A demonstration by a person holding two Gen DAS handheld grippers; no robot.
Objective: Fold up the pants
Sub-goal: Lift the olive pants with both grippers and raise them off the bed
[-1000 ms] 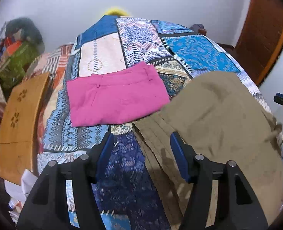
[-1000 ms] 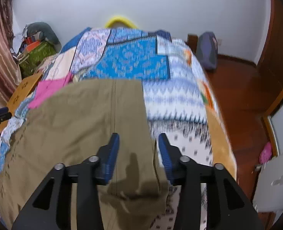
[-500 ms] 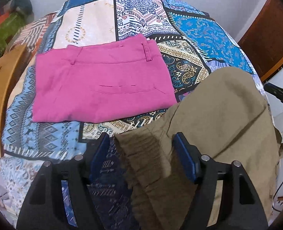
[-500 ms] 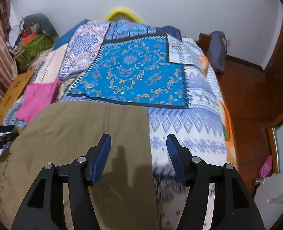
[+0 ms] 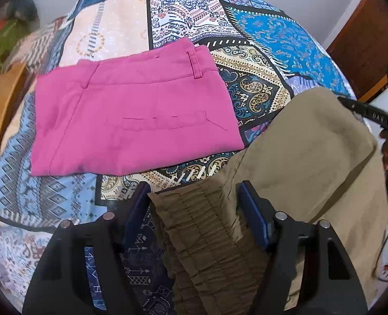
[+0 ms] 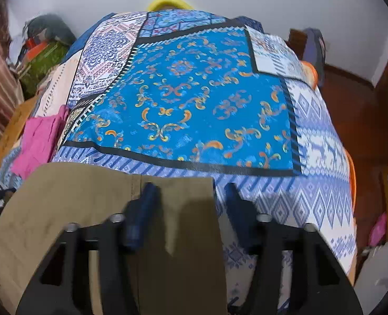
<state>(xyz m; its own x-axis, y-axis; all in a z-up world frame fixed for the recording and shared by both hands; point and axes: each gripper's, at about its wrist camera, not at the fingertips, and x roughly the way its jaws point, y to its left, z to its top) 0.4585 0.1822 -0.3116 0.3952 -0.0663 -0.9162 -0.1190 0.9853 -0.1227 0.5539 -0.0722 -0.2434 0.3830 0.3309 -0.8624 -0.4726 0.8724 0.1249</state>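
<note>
Left wrist view: khaki pants (image 5: 312,152) lie flat on the patchwork bedspread (image 5: 259,92), on the right of the scene. Their gathered elastic waistband (image 5: 202,225) sits between the blue pads of the left gripper (image 5: 194,207), whose jaws stand wide and have not pinched. A pink pair (image 5: 131,120), already folded, lies just to the far left, near but apart from the khaki corner.

Right wrist view: right gripper (image 6: 188,204) straddles the far right corner of the khaki pants (image 6: 70,210). The left pad is over the cloth beside the centre seam, the right pad is off the edge above the bedspread (image 6: 194,105), and the jaws are wide.

Judgement: the step in hand is taking both corners of one end before folding it over.
- Lower each gripper until one pad slides under the edge, so all layers are caught, not just the top one.
- Left side: bite the thick waistband squarely; the gathers could slip from a shallow hold.
- Close both together, lift evenly, and keep the edge taut between them.
- Steer clear of the pink pair.
</note>
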